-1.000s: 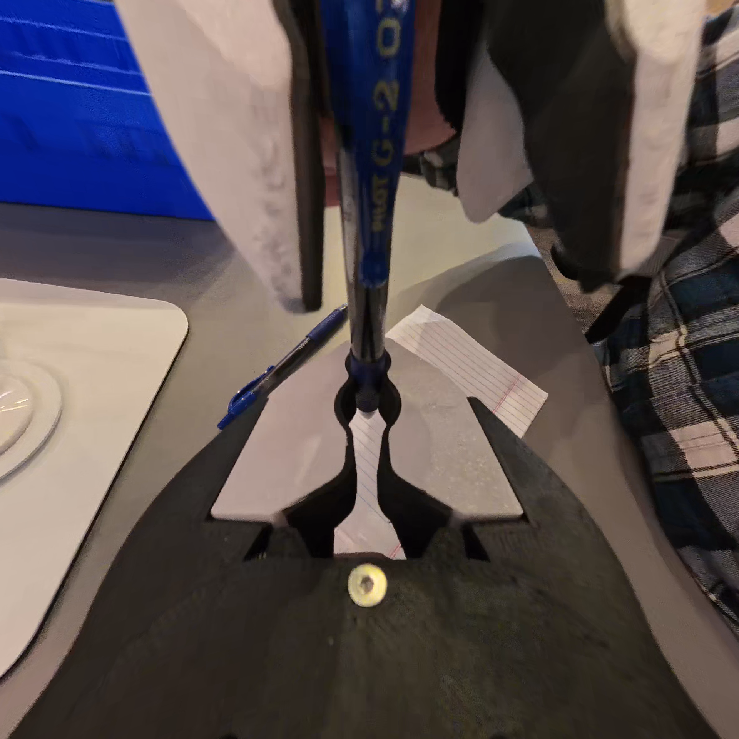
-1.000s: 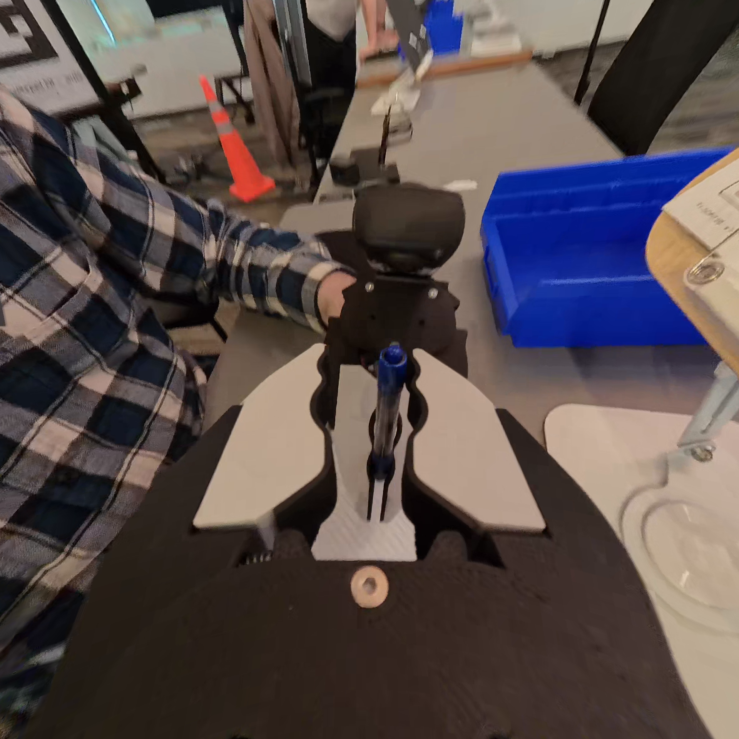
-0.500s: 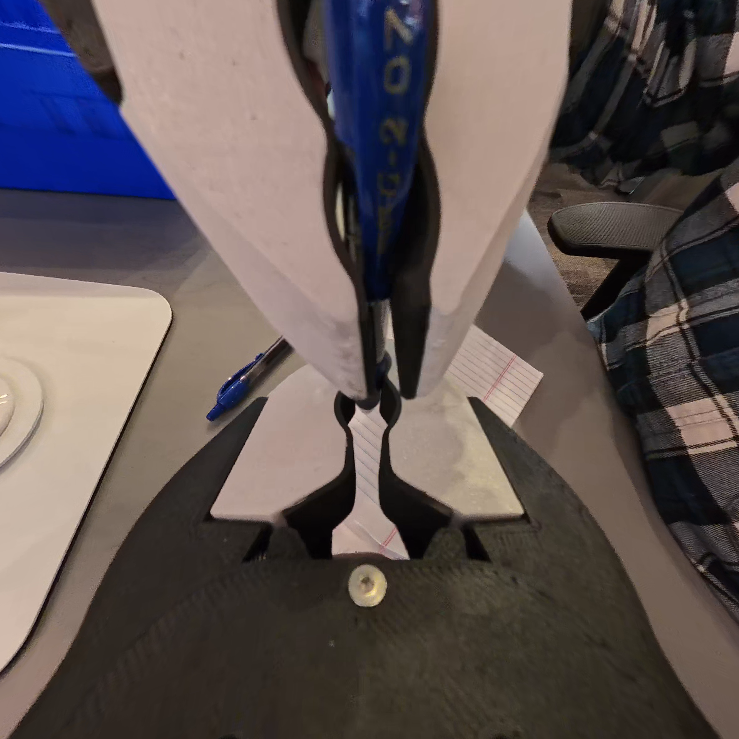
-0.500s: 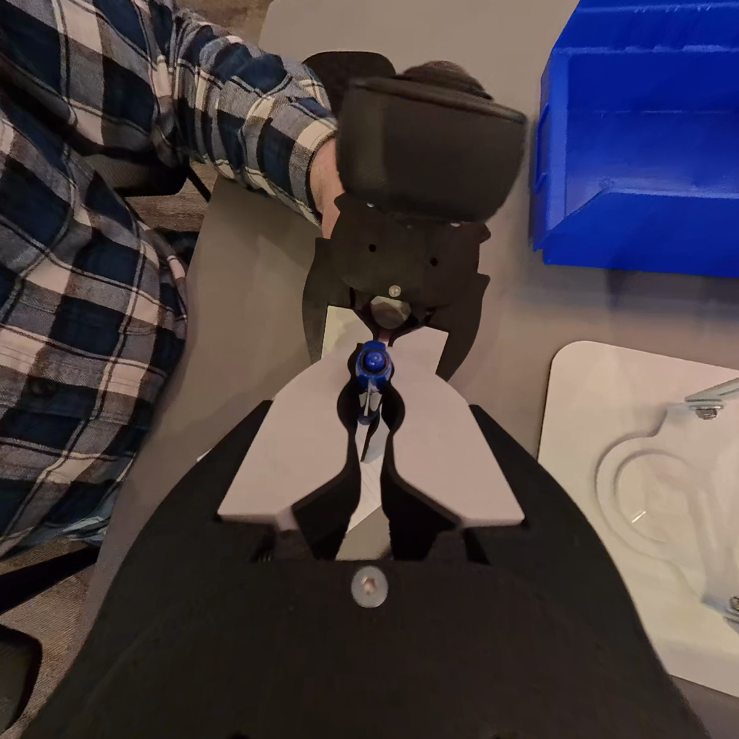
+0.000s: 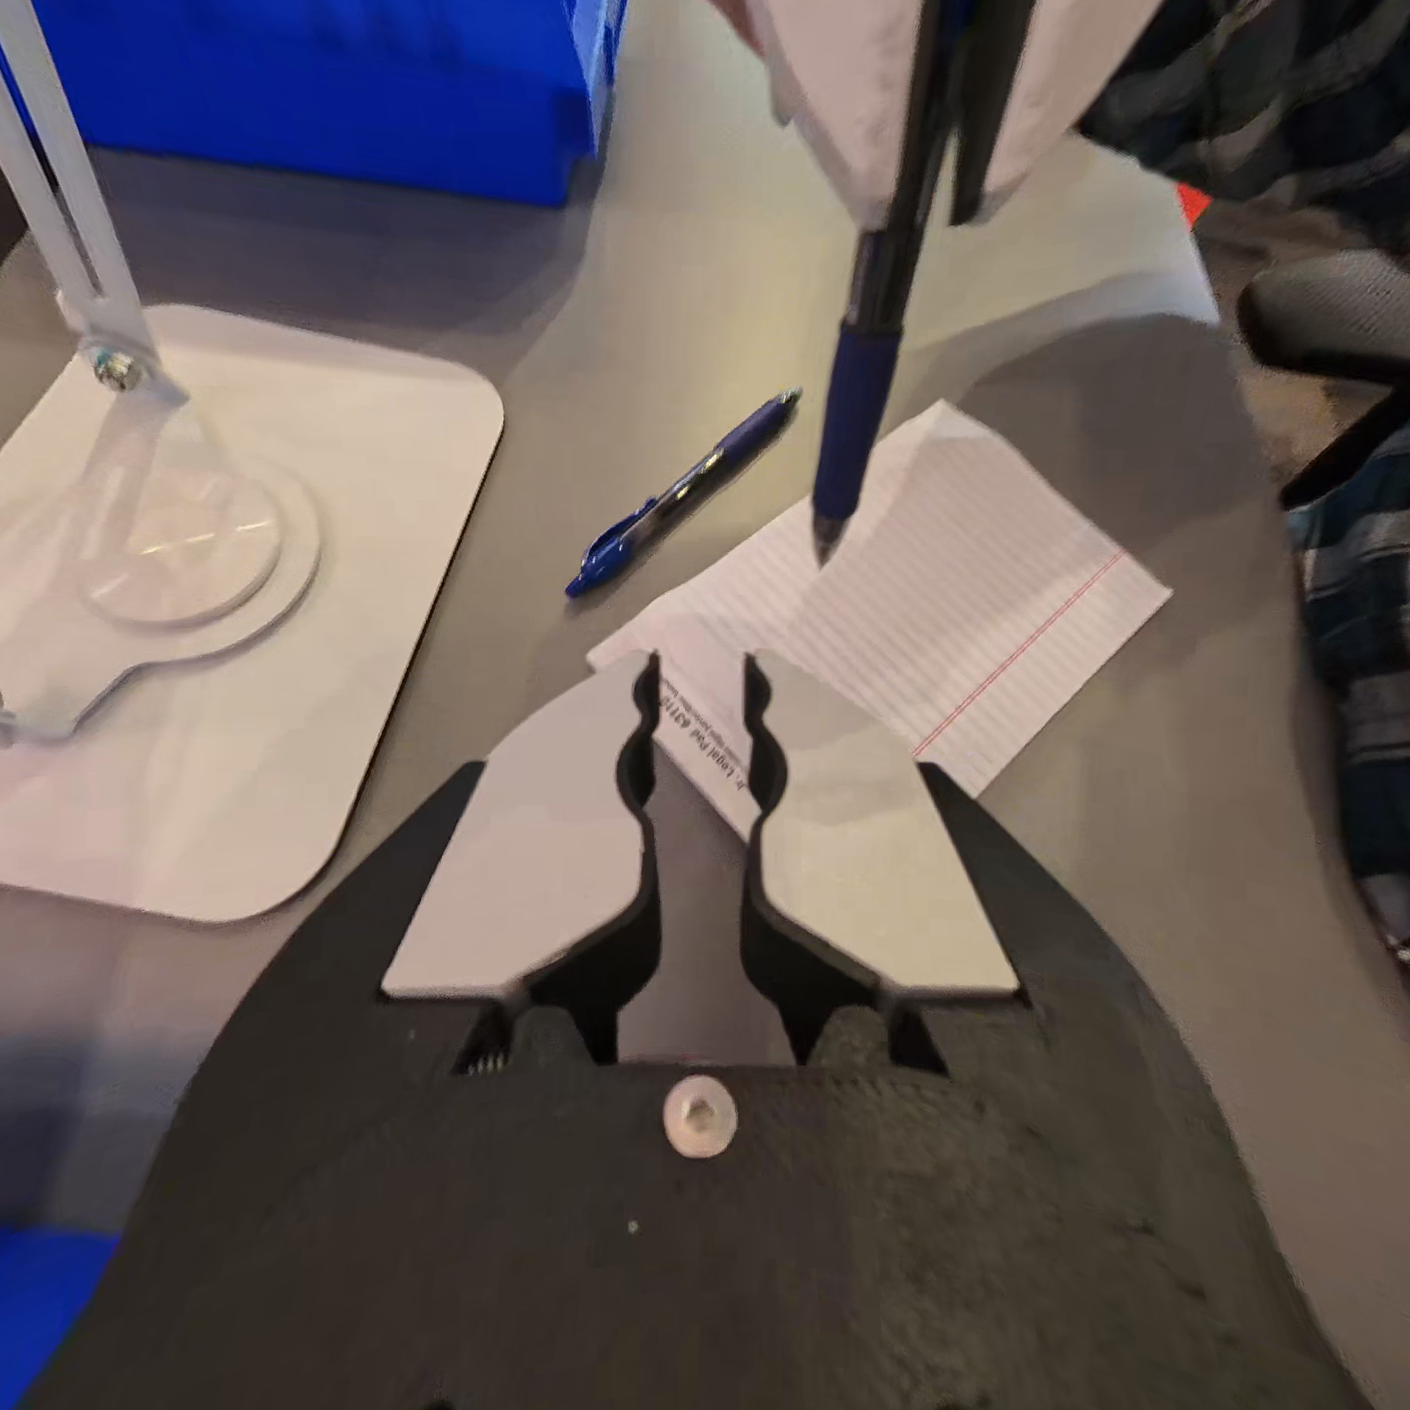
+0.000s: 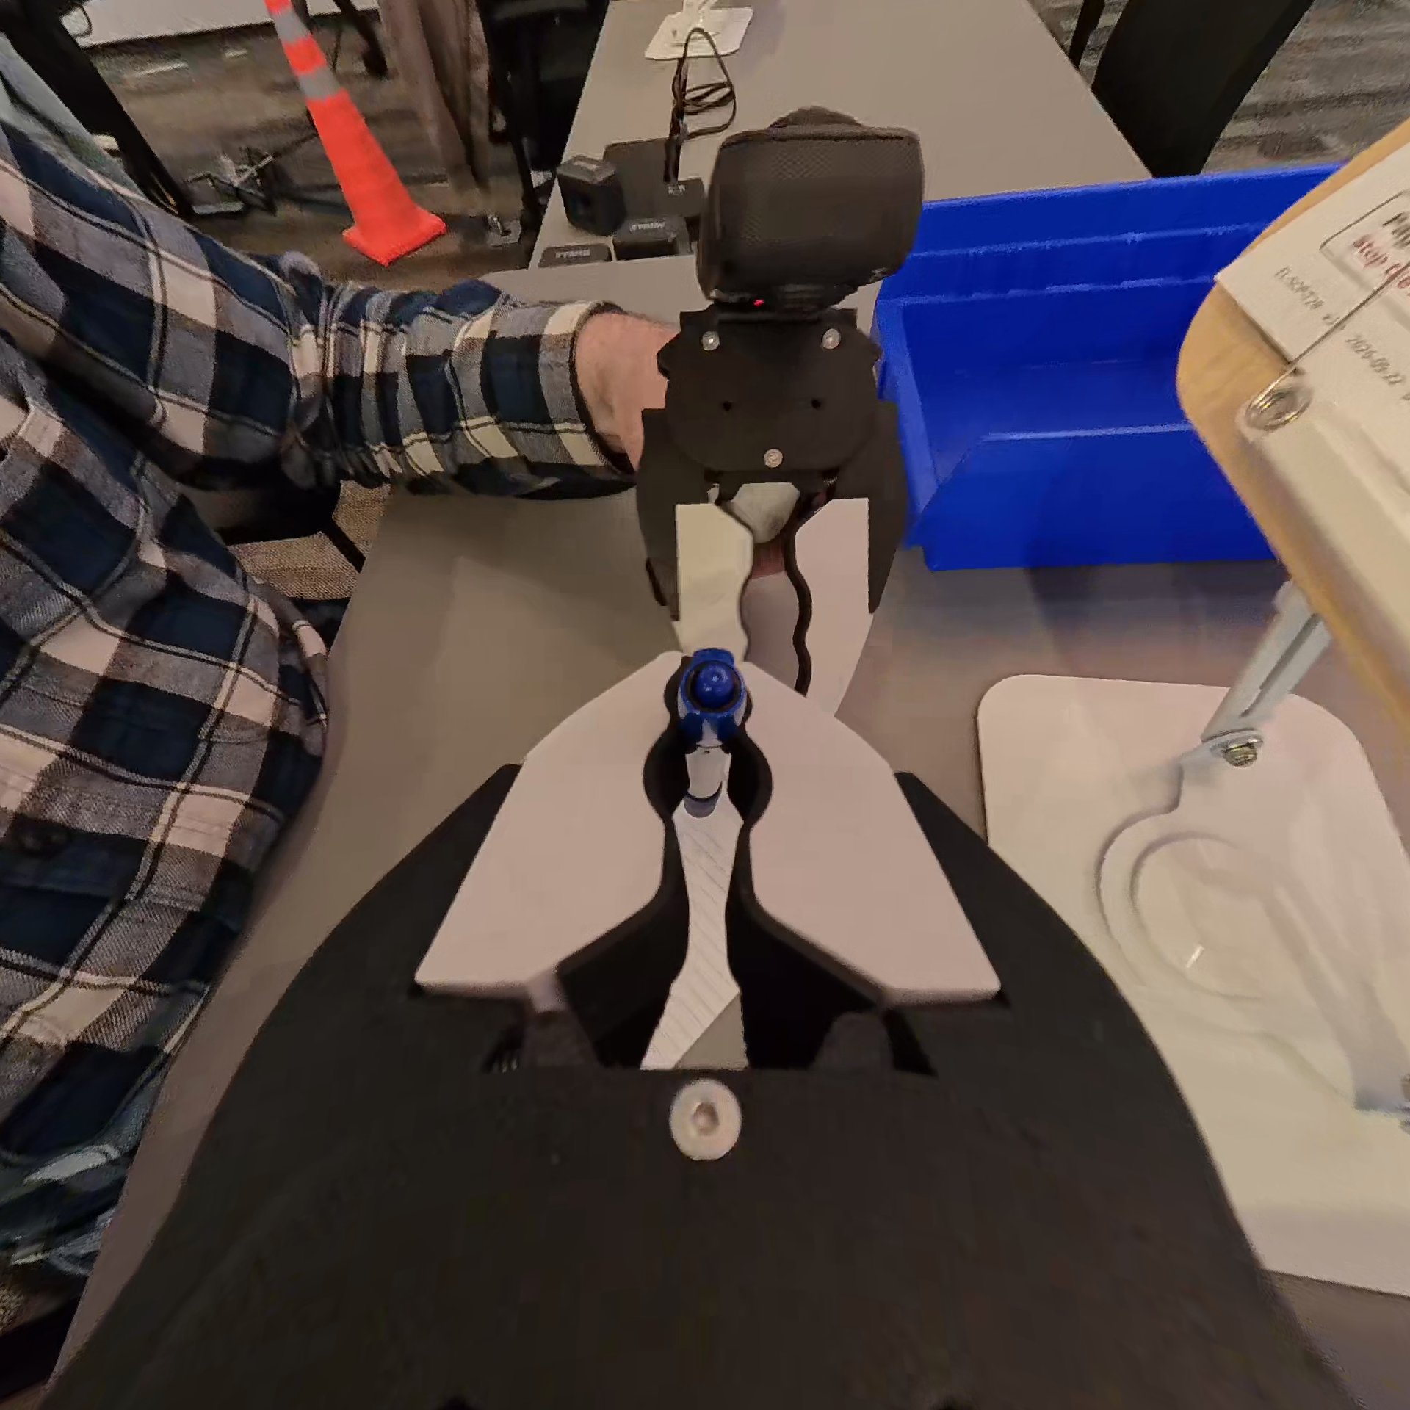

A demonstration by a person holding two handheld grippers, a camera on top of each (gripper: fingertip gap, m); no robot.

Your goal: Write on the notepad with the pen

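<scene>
Lowering the pen [image 5: 839, 450], pinched upright in the right gripper [image 6: 706, 732], should be slow and vertical; its tip seems just above the notepad [image 5: 954, 610] on the surface [image 5: 687, 320]. The left gripper [image 5: 698, 679] gapes empty over the pad's near edge and could pin it

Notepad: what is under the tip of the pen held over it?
Blank lined paper of the notepad lies under the pen tip, near its far edge. Whether tip touches paper cannot be told; left gripper covers the near corner.

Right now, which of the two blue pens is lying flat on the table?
The pen left of the notepad lies flat on the table. The other pen points down at the paper, gripped by the right tool.
</scene>
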